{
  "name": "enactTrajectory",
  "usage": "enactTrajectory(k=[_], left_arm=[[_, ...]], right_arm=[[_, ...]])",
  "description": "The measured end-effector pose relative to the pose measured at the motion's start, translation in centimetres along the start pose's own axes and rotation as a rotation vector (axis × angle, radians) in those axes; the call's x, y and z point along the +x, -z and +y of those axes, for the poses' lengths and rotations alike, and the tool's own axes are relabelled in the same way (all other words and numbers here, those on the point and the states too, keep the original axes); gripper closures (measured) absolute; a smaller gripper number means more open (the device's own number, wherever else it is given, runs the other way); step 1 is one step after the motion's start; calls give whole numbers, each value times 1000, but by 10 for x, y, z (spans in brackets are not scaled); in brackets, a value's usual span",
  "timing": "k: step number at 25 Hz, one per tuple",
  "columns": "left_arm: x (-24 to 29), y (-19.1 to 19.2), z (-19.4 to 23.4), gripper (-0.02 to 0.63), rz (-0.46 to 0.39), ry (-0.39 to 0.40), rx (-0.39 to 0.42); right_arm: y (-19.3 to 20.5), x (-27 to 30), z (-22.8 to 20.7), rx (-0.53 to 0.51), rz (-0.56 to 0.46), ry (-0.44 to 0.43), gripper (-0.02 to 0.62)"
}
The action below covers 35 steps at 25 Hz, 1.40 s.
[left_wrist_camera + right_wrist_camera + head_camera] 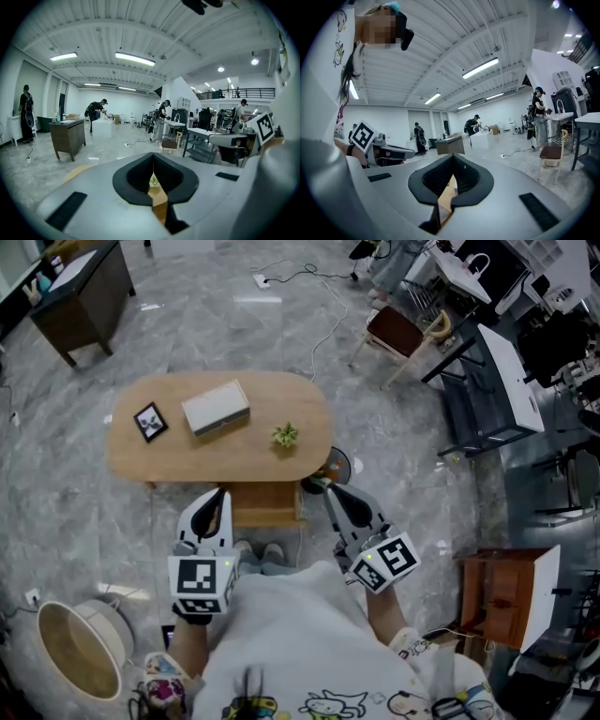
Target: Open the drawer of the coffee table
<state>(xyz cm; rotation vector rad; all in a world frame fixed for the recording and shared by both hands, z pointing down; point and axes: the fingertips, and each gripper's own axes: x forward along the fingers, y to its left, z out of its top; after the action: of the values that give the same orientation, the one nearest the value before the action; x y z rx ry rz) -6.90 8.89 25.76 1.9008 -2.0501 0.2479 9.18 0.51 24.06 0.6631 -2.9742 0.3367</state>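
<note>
The oval wooden coffee table (pixel 169 460) stands in front of me in the head view. It carries a small picture frame (pixel 150 421), a white box (pixel 216 408) and a little green plant (pixel 285 435). A wooden drawer (pixel 267 504) juts out from under the table's near edge, between my two grippers. My left gripper (pixel 221 493) hangs just left of the drawer, shut, with nothing in it. Just right of the drawer is my right gripper (pixel 329 491), also shut and empty. Both point roughly level over the table. The plant (pixel 153 180) shows through the slit below the left gripper (pixel 153 157).
A round woven basket (pixel 80 648) sits on the floor at my left. A dark cabinet (pixel 80 296) stands far left, a chair (pixel 403 334) and desks far right, and an orange-brown cabinet (pixel 497 596) at my right. A cable (pixel 323 329) crosses the marble floor. Several people work at the back.
</note>
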Motion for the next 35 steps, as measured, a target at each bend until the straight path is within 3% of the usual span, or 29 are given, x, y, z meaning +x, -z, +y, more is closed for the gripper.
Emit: enactTrajectory(k=[13,35], left_arm=[[0,5,2,602,12,-1,17],[1,-3,0,603,-28,14,31]], right_arm=[[5,-4,-8,8,10,37,595],[5,2,-5,-19,45,26,595]])
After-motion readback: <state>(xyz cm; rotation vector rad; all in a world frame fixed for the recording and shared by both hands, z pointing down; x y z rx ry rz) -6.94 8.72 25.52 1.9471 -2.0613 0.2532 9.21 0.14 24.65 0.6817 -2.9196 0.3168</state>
